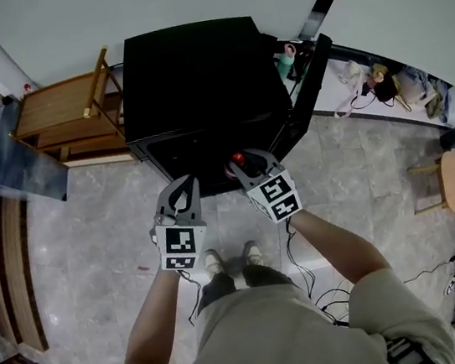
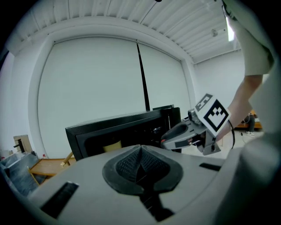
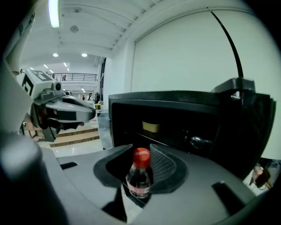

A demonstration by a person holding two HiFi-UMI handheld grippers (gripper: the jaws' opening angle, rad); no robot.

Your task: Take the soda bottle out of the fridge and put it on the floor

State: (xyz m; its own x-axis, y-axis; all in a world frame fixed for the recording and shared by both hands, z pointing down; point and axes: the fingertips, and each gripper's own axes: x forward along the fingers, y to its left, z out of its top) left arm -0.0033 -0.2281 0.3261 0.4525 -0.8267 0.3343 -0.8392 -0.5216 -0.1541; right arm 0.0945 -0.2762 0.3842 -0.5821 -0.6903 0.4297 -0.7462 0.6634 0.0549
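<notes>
Right gripper (image 1: 247,166): we pinch the soda bottle (image 3: 140,175) below its cap, upright for carrying.
Bottle: frame centre, just outside the open fridge (image 1: 195,80).
Left gripper (image 2: 140,159): jaws pressed together, empty, held aside.
Floor (image 1: 92,239): our target.

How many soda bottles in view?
1: the red-capped soda bottle, held in the right tool in front of the open fridge. The dark fridge interior may hide more.

The grey tiled floor (image 1: 92,239) under me carries the black fridge (image 1: 195,80) (door open). A wooden chair (image 1: 65,116) stands left of it, my 2 shoes (image 1: 230,259) in front, and cables (image 1: 310,279) front-right.
</notes>
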